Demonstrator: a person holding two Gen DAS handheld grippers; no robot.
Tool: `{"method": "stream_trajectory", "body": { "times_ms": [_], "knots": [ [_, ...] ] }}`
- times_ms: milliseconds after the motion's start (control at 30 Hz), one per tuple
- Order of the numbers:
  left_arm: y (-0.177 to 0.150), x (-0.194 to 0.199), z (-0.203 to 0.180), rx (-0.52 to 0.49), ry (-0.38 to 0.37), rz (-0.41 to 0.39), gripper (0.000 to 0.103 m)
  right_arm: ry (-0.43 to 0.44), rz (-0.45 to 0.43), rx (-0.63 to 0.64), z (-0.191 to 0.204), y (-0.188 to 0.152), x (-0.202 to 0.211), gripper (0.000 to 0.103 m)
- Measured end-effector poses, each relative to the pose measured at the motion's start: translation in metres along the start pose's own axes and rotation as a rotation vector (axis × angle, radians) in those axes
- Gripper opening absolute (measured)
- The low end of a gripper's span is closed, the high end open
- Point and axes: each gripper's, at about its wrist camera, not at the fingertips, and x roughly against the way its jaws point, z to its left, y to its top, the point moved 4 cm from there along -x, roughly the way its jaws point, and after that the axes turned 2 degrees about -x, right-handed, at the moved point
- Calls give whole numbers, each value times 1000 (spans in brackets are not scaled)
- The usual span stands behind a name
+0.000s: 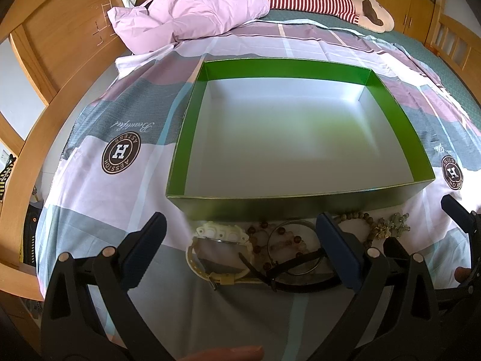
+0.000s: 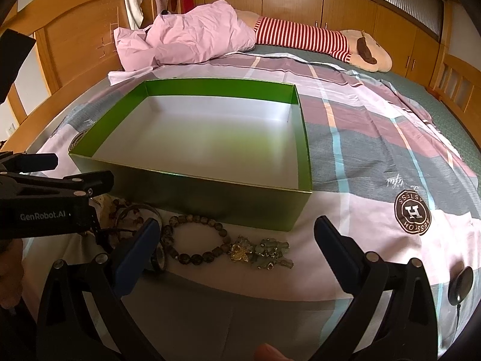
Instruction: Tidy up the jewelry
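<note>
A green box [image 1: 390, 102] with a white, bare floor lies open on the bed; it also shows in the right wrist view [image 2: 303, 138]. Jewelry lies in front of its near wall: a cream watch [image 1: 219, 236], a thin metal bangle [image 1: 293, 248], a black strap [image 1: 300, 263], a brown bead bracelet [image 2: 195, 237] and a gold and green charm cluster [image 2: 258, 252]. My left gripper [image 1: 240, 252] is open, its fingers either side of the watch and bangle. My right gripper [image 2: 237, 248] is open around the bead bracelet and charms.
The box and jewelry rest on a patchwork bedsheet [image 1: 99, 198]. A pink pillow [image 1: 195, 9] and a striped plush toy [image 1: 330, 3] lie at the far end. A wooden headboard [image 1: 54, 39] is at left. The left gripper's body [image 2: 54, 201] shows at the right view's left.
</note>
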Motion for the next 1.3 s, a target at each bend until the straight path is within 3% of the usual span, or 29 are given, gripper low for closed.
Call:
{"method": "stream_trajectory", "body": {
  "times_ms": [567,833,967,1100,1267,1300],
  "knots": [
    [-2,-5,1,-18,14,24,99,-2,18,17,2,-3,-5,100],
    [-1,-8,6,-12,44,38,99,-56,38,74,2,-6,-10,100],
    [-2,-9,7,-9,31,51,91,-53,59,70,1,-9,-14,99],
    [-5,-12,4,-24,1,77,81,-34,105,51,-2,-13,-21,88],
    [-9,-10,-5,-56,-33,81,74,5,165,29,-2,-21,-32,63],
    [-10,-11,-6,-61,-43,87,73,13,171,26,-1,-22,-32,53]
  ]
}}
